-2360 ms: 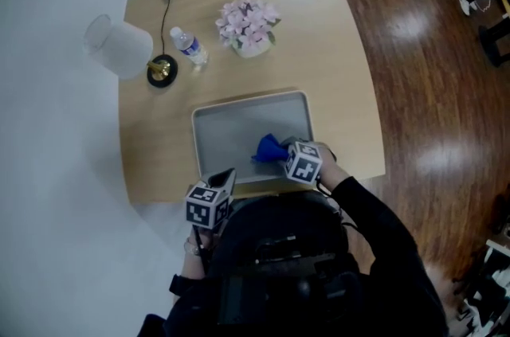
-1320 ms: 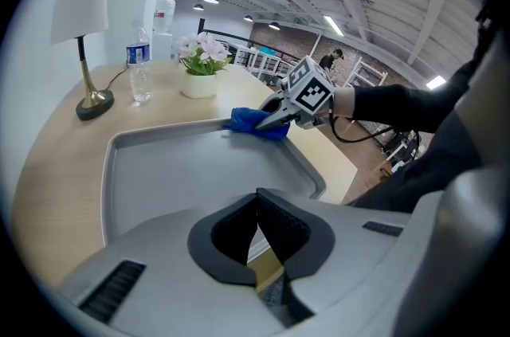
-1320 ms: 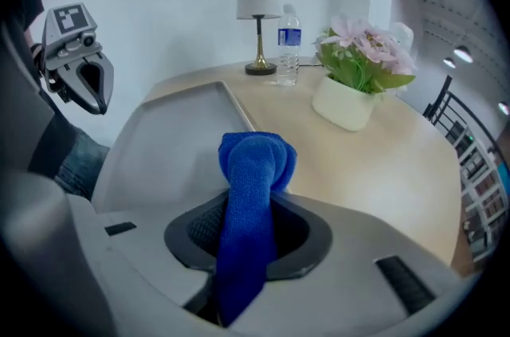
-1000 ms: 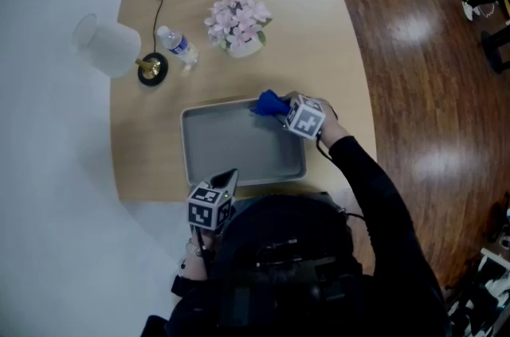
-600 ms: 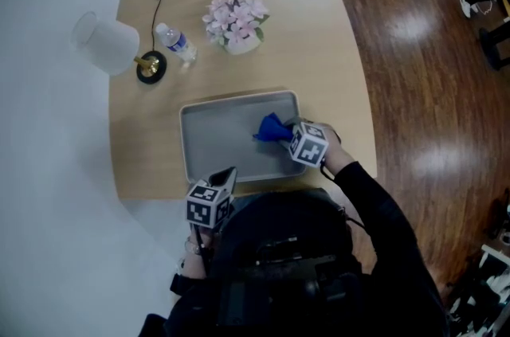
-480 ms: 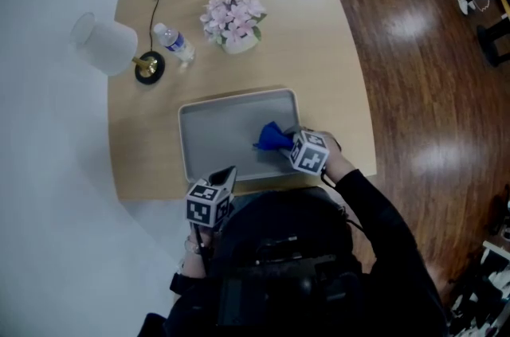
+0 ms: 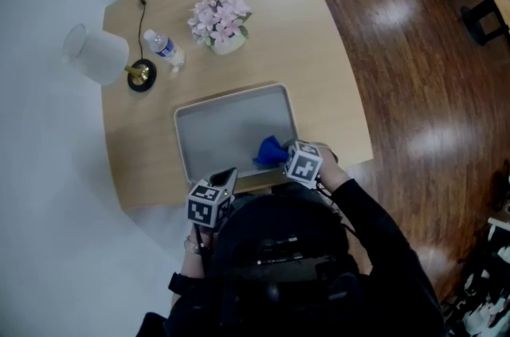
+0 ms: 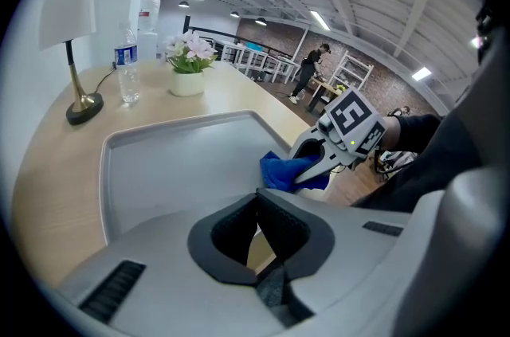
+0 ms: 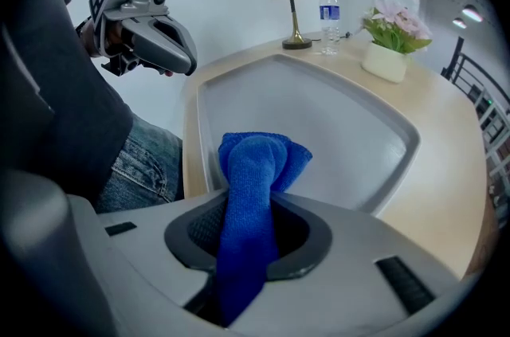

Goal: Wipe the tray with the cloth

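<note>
Cloth sits clamped in right claw on tray; left claw closed, empty.

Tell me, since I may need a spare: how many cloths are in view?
1. The blue cloth is clamped in the right gripper, at the tray's near right corner. The person's body hides the table's near edge.
</note>
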{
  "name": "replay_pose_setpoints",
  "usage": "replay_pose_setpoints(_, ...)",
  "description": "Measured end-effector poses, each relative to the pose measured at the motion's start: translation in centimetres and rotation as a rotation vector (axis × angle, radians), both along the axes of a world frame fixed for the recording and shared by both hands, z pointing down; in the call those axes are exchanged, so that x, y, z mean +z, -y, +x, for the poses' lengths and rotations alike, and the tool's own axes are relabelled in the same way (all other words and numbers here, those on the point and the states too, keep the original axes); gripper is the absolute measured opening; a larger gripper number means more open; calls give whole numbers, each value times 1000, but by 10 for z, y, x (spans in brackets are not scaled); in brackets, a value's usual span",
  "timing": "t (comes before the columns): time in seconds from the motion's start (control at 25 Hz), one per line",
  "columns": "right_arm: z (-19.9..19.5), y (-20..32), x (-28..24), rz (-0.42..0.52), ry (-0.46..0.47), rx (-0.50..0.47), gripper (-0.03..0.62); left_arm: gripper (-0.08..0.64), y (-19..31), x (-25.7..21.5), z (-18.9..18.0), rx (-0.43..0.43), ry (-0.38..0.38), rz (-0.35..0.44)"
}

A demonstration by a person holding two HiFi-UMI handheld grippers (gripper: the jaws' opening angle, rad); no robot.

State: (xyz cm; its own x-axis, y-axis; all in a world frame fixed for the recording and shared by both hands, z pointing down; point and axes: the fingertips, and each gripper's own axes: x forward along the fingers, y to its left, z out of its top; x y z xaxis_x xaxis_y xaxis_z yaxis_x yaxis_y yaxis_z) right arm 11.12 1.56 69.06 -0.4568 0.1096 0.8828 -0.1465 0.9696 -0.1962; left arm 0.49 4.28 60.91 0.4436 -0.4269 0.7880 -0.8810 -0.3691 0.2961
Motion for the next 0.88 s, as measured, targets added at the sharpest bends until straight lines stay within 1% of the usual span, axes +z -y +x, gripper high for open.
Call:
replay_pose_setpoints(0.08, -4, -1, -4, -26, 3, 39, 103, 0, -1, -3, -4, 21, 5, 5)
replay_pose_setpoints(0.16, -14, -1, -19, -63, 46, 123, 103, 0, 0, -7, -10, 43, 14, 17)
replay_pose_setpoints(0.28, -33, 2, -51, -88, 126, 318, 103, 0, 2, -13, -22, 77, 30, 32)
replay_pose_setpoints(0.36, -39, 3, -64, -93, 139, 463, 103, 0, 4, -18, -31, 95, 37, 47)
replay_pose_setpoints(0.44, -47, -5, -74, -117, 152, 565, 103, 0, 8, -24, -38, 105, 34, 68)
replay_pose_setpoints(0.52, -56, -16, -78, -144, 168, 605, 103, 0, 8, -28, -45, 115, 32, 77)
replay_pose_setpoints(0.6, -61, -24, -78, -160, 173, 623, 103, 0, 5, -31, -51, 126, 30, 76)
replay_pose_setpoints(0.76, -63, -18, -83, -123, 178, 665, 103, 0, 4, -33, -58, 148, 28, 83)
replay_pose_setpoints(0.88, -41, -1, -83, -90, 181, 752, 103, 0, 7, -35, -59, 160, 27, 92)
